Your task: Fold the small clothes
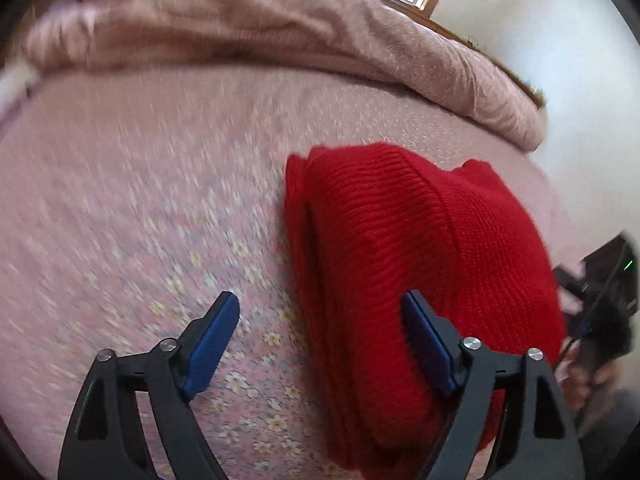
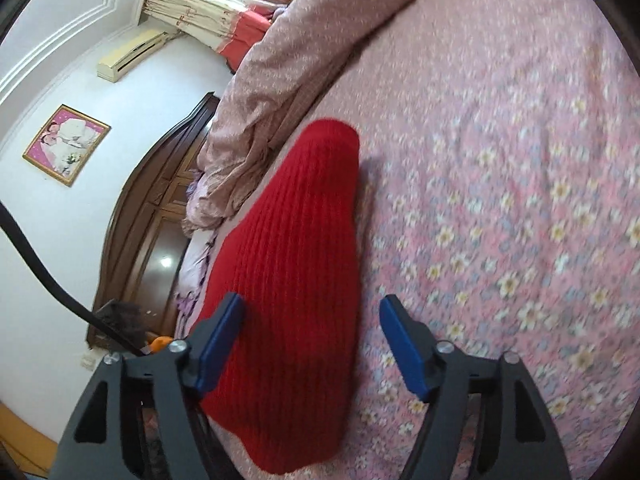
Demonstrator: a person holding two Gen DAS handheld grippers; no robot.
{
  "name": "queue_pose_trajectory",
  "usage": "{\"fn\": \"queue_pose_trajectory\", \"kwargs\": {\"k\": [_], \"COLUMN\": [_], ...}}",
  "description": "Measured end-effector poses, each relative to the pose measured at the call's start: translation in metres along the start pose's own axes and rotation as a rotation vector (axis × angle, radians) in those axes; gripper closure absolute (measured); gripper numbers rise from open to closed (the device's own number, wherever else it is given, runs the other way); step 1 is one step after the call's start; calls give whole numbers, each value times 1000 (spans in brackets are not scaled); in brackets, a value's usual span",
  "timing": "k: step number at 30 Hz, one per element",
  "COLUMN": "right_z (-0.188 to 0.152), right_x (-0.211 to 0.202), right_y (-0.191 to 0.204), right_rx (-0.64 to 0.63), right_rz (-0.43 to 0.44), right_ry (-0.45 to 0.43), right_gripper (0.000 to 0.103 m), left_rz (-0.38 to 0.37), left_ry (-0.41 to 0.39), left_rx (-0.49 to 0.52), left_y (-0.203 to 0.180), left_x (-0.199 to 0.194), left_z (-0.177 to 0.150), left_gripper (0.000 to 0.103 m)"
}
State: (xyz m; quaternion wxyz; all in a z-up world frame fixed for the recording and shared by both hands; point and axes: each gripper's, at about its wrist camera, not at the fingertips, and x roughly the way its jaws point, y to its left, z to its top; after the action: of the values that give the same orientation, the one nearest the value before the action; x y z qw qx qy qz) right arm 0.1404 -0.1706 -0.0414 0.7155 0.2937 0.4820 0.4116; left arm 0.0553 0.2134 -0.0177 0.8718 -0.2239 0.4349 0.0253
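Two grippers hang over one red knitted hat (image 1: 420, 256) that lies folded on a pink flowered bedsheet (image 1: 140, 208). Both views are smeared by motion blur, worst across the sheet at 9 o'clock in the left wrist view, so the flower print there is hard to make out. The left gripper (image 1: 320, 308) stands released, its blue pads wide apart; the pad (image 1: 426, 344) at 5 o'clock overlaps the hat's near edge, but whether it touches the knit cannot be told. The hat's lower end is cut off behind that finger. At 3 o'clock a dark device and a hand are half out of frame and unclear.

In the right wrist view the hat (image 2: 296, 280) runs from 6 o'clock up toward the centre, and the right gripper (image 2: 312, 312) is likewise released, straddling it with nothing clasped. A bunched pink quilt (image 2: 280, 80) lies at 12 o'clock, just beside the hat's far end. Further round, at 9 to 11 o'clock, are a dark wooden headboard (image 2: 160, 208), a framed picture (image 2: 66, 144), an air conditioner (image 2: 132, 54) and curtains (image 2: 196, 12).
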Motion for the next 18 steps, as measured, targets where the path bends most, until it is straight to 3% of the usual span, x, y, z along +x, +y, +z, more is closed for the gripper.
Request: {"fn": "queue_pose_trajectory", "kwargs": {"k": [4,7,8,13,18], "right_z": [-7,-9,-9,-12,-7], "right_x": [1,4,5,14,24], "right_y": [1,6,7,16,22], "right_rx": [-34,-51,-49,-74,-76], "right_rz": [20,27,36,43,35], "right_ry": [2,14,21,52,48], "right_gripper": [24,22,22,18,14], "left_rz": [-214,-417,-449,-376,-391], "left_ry": [70,66,75,107,98], "left_rx": [-157,-248,-262,-170,-168], "left_y": [33,43,42,14,7], "left_x": [12,10,11,22,24], "left_z": [-4,-5,-4,-8,-14], "left_gripper": [18,19,19,18,16]}}
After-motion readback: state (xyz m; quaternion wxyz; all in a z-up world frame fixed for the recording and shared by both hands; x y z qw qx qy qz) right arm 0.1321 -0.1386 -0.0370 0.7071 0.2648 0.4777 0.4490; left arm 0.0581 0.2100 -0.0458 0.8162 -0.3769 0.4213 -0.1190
